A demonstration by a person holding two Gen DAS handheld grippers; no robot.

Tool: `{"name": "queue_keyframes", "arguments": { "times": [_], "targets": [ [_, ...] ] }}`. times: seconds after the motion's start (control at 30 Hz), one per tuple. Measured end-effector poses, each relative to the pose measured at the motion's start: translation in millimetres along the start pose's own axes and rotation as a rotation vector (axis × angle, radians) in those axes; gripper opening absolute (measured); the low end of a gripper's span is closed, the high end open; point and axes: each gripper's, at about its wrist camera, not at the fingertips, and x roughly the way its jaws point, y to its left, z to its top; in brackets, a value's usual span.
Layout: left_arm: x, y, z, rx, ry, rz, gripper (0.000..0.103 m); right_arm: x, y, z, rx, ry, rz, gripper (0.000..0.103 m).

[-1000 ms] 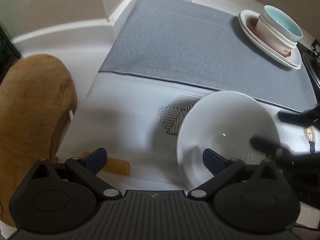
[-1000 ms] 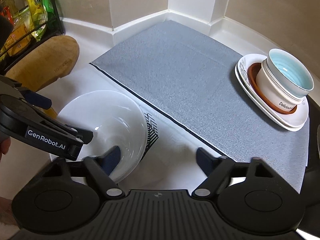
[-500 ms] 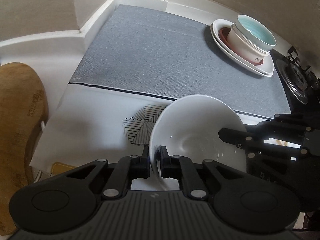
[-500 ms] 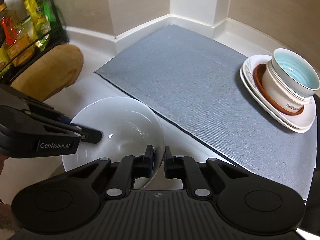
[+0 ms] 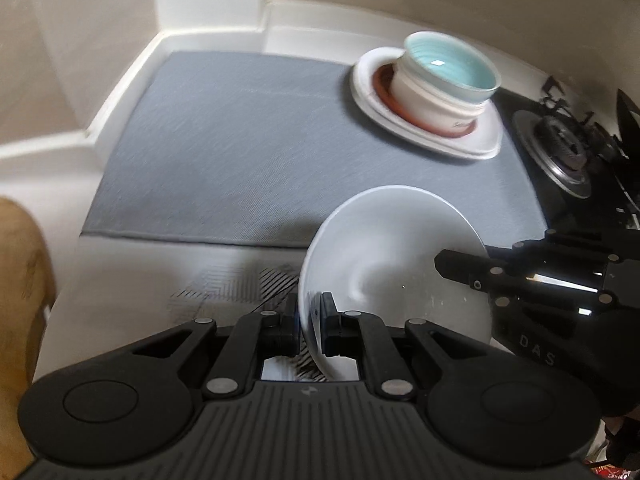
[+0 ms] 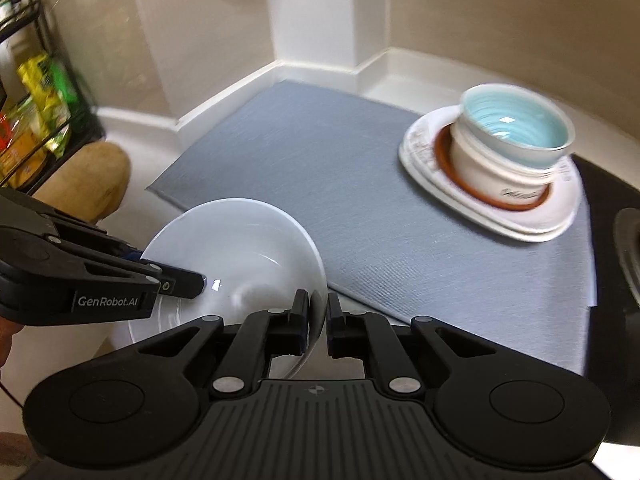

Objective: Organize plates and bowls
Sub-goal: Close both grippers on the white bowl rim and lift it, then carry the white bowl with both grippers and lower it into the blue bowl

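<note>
Blurring stack (image 5: 436,92) beyond gripped bowl (image 5: 392,240).

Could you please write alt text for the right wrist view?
The right gripper and the left gripper each pinch opposite rims of a white bowl. Beyond lies a grey mat holding a turquoise bowl stacked on plates.

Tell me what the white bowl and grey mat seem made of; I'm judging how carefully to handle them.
White bowl: likely glazed ceramic or porcelain, going by its glossy surface with bright glints; opal glass is possible. Grey mat: looks like woven fabric, matte with a fine diagonal weave and a soft, thin edge.
</note>
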Motion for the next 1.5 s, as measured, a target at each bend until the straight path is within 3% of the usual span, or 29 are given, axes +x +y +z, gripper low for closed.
{"name": "queue_keyframes", "arguments": {
  "times": [0.4,0.67,1.5],
  "targets": [
    [-10.1,-48.1,48.1,0.076,-0.111,-0.073,0.01,-37.4,-44.1,16.7,0.03,-0.07,-0.105,0.01],
    [-4.6,-70.3,71.1,0.101,-0.13,-0.087,0.01,-46.5,-66.2,27.8,0.05,-0.094,-0.155,0.01],
    [-23.0,-85.4,116.2,0.089,-0.228,-0.05,0.01,-62.4,-89.9,64.0,0.029,-0.179,-0.148,0.01]
  ]
}}
